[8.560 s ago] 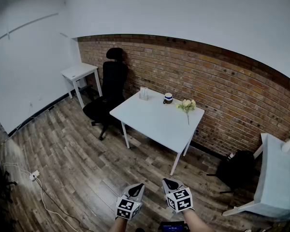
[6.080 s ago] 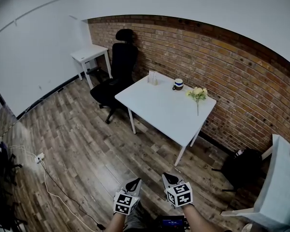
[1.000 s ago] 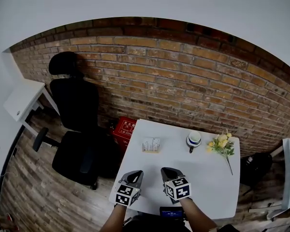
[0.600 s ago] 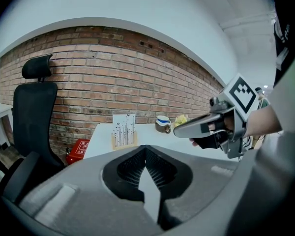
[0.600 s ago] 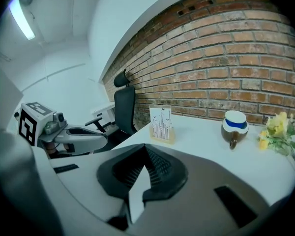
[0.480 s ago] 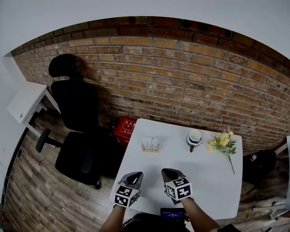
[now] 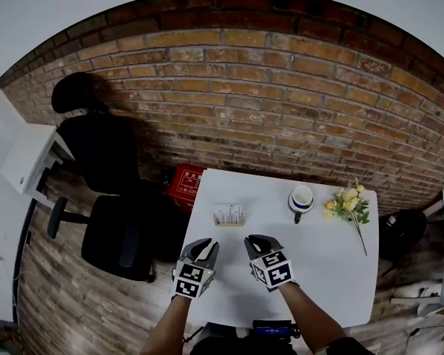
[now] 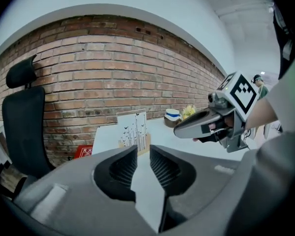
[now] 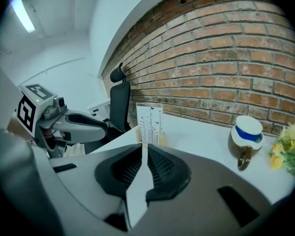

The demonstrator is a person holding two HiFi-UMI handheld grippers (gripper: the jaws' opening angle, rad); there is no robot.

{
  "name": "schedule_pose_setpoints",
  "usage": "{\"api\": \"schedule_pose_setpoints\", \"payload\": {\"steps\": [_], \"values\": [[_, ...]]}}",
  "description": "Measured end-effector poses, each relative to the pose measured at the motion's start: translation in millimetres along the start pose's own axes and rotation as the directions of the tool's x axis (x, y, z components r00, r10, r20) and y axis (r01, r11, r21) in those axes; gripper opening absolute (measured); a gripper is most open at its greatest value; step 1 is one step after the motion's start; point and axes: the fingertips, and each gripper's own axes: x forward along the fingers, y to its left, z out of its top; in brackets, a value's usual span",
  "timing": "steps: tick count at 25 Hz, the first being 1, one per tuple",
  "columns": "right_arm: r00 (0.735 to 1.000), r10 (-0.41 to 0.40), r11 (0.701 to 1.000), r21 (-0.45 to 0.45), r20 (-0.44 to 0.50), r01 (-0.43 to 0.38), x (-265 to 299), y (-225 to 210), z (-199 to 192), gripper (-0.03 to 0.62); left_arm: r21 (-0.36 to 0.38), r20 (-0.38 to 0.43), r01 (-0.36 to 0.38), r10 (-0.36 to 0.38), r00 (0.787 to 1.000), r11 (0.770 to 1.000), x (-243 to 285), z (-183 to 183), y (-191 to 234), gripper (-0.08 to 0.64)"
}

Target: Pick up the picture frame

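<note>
The frame (image 7: 229, 214) stands upright on the white table (image 7: 318, 272), toward the far edge by the brick wall (image 7: 281, 87). It sits in what looks like a wooden base, though I can't tell whether that base is part of it. A mug (image 7: 303, 198) is well to its right, and flowers (image 7: 348, 205) lie beyond the mug.

Both grippers hover over the near part of the table, pointing forward and down at the frame. The left gripper (image 7: 200, 246) has just been opening. Its jaws stand a little apart, with only bare table showing in the gap. The right gripper (image 7: 257, 242) has also just been opening, and its jaws show a thinner slit with nothing between them.

The frame lies ahead of both grippers and between their two lines, apart from each. From the left gripper (image 8: 143, 154) the frame (image 8: 133, 129) sits just left of dead ahead. From the right gripper (image 9: 143, 154) the frame (image 9: 150, 123) is almost straight over the slit. Neither hand is clearly nearer, and the right looks better lined up.

The frame's broad face is turned to the person. Its width runs left to right, parallel to the wall, and its thin edges point sideways. The jaws close side to side, so as they stand they would meet the broad face. The next move probably needs either a much wider spread to span the width, or a rolled wrist to pinch through the thickness at the top edge. A nudge could tip it backward.
</note>
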Motion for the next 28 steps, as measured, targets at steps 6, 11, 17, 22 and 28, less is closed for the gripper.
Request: {"api": "schedule_pose_setpoints", "payload": {"steps": [6, 11, 17, 22, 28], "values": [[0.999, -0.036, 0.999, 0.022, -0.02, 0.036, 49.8, -24.3, 8.9, 0.109, 0.02, -0.058, 0.016, -0.015, 0.998, 1.0, 54.4, -1.4, 36.4, 0.158], [0.997, -0.048, 0.999, 0.017, -0.064, 0.049, 77.6, -34.0, 2.1, 0.138, 0.021, -0.129, 0.026, -0.023, 0.991, 0.999, 85.0, -19.5, 51.8, 0.175], [0.994, -0.055, 0.998, 0.015, -0.093, 0.057, 98.5, -38.9, -8.6, 0.144, -0.004, -0.137, 0.042, -0.042, 0.99, 0.999, 106.0, -31.5, 56.1, 0.175], [0.993, -0.06, 0.998, 0.024, -0.101, 0.063, 106.3, -41.3, -13.9, 0.132, -0.028, -0.142, 0.042, -0.045, 0.989, 0.999, 113.2, -36.2, 54.4, 0.174], [0.994, -0.06, 0.997, 0.041, -0.092, 0.064, 108.2, -43.2, -13.3, 0.12, -0.06, -0.133, 0.027, -0.035, 0.991, 0.998, 113.6, -39.4, 59.6, 0.117]]}}
